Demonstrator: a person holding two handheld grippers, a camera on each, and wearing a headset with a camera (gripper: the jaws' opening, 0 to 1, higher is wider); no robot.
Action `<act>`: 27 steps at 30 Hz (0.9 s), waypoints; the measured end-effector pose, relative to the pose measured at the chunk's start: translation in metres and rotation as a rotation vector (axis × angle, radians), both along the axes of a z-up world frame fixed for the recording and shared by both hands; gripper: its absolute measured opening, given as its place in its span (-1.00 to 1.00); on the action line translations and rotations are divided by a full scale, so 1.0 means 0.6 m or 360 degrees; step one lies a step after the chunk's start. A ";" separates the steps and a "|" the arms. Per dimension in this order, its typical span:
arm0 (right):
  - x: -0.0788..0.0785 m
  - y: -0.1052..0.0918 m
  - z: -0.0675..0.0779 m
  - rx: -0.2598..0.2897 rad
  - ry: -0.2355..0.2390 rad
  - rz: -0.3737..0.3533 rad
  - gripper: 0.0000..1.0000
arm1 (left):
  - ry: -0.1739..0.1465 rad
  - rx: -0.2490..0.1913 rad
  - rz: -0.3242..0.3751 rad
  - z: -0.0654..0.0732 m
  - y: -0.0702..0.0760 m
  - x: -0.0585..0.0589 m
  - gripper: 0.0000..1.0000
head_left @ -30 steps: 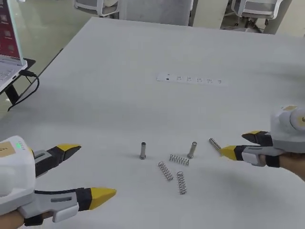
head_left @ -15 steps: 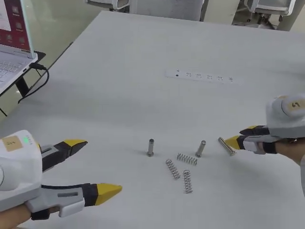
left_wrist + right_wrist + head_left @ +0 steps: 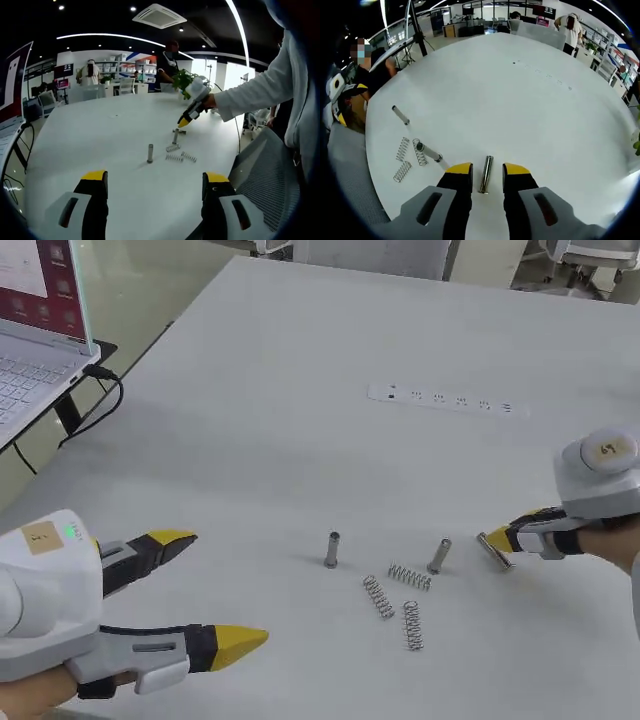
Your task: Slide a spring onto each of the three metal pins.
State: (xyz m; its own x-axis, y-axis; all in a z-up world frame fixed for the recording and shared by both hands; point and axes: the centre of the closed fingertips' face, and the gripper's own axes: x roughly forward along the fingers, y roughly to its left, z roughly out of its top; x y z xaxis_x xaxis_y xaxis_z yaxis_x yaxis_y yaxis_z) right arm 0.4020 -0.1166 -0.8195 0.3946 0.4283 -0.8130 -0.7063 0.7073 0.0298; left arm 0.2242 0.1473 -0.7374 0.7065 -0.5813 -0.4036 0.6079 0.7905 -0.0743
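Observation:
Two metal pins stand upright mid-table, one (image 3: 332, 549) on the left and one (image 3: 439, 555) on the right. A third pin (image 3: 493, 550) lies flat beside them. Three loose springs (image 3: 409, 576) (image 3: 378, 596) (image 3: 413, 625) lie just in front of the upright pins. My right gripper (image 3: 486, 170) is low on the table, and the lying pin (image 3: 486, 174) sits between its narrowly open jaws without touching them. In the head view the right gripper (image 3: 503, 538) comes in from the right. My left gripper (image 3: 205, 590) hovers wide open at the near left, holding nothing.
A white power strip (image 3: 445, 400) lies across the far half of the table. An open laptop (image 3: 30, 330) with a black cable (image 3: 100, 405) stands off the table's left edge. Office chairs line the far end, and people stand in the background.
My right gripper has advanced leftwards onto the lying pin and its jaws have narrowed around it. The left gripper has held still, and the head camera has shifted.

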 end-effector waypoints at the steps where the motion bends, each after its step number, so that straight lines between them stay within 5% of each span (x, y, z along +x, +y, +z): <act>1: 0.000 0.000 -0.003 -0.0005 0.0020 -0.0006 -0.56 | 0.0002 0.0000 0.0001 0.000 0.001 0.000 0.47; 27: 0.017 0.014 -0.050 -0.0163 0.0150 0.0057 -0.80 | 0.0008 0.0021 0.0029 -0.001 0.016 0.003 0.46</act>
